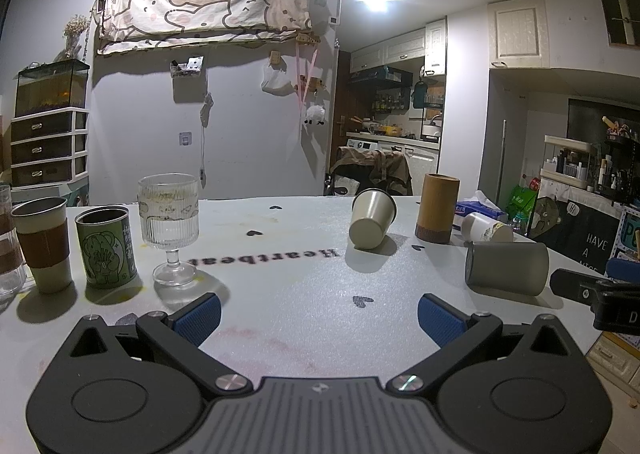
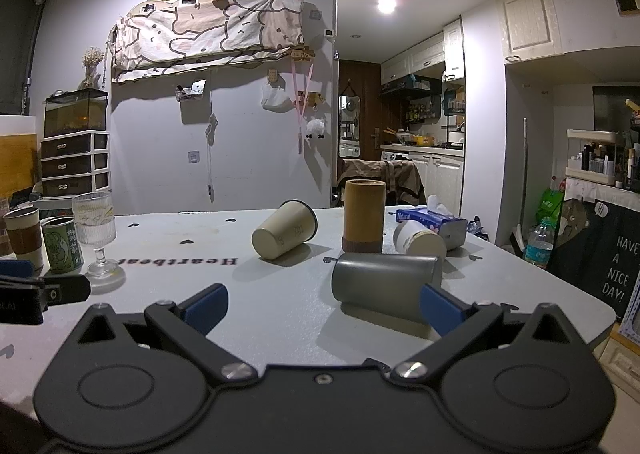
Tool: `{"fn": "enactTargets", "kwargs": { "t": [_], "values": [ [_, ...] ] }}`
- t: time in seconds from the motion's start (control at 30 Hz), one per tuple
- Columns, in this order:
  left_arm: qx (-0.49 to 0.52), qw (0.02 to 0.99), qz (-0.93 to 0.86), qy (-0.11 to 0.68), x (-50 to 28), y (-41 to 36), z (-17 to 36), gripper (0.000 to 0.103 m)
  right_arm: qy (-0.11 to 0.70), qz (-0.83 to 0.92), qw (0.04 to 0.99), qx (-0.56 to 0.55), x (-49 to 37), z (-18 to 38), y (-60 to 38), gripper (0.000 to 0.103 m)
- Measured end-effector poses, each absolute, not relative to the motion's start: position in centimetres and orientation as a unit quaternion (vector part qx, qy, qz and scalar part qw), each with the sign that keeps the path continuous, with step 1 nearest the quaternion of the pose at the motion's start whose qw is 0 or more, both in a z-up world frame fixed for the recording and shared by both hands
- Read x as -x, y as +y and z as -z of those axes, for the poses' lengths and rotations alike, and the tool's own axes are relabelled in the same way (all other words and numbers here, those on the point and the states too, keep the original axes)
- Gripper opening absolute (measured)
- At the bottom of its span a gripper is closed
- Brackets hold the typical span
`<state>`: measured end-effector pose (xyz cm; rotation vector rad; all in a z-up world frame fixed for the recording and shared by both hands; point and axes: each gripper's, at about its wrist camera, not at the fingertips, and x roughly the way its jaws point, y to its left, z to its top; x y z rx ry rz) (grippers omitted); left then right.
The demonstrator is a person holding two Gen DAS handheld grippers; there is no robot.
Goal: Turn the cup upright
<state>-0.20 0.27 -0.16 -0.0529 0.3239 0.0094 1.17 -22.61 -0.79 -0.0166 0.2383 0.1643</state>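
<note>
A grey cup [image 2: 384,280] lies on its side on the white table [image 2: 280,294], just ahead of my open right gripper [image 2: 322,306], close to its right finger [image 2: 438,308]; it also shows in the left wrist view [image 1: 506,268]. A beige cup [image 2: 284,230] [image 1: 372,224] lies tipped over further back. A small white cup [image 2: 420,240] [image 1: 486,228] lies on its side behind the grey one. My left gripper [image 1: 318,318] is open and empty over the table's front middle.
A brown bamboo cylinder [image 2: 364,216] stands upside down behind the grey cup. A ribbed stemmed glass [image 1: 170,228], a green can [image 1: 106,252] and a brown-banded cup [image 1: 42,244] stand upright at the left. A tissue pack [image 2: 434,220] lies at the back right.
</note>
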Motion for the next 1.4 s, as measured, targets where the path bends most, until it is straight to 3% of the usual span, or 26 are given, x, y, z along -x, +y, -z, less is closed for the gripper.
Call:
{"fn": "enactTargets", "kwargs": {
  "t": [1.4],
  "values": [
    [0.010,0.985,0.021,0.168,-1.6,-1.3,-0.3,0.103,0.117,-0.106,0.988,-0.003,-1.4,1.4,-22.4,0.101]
  ]
}}
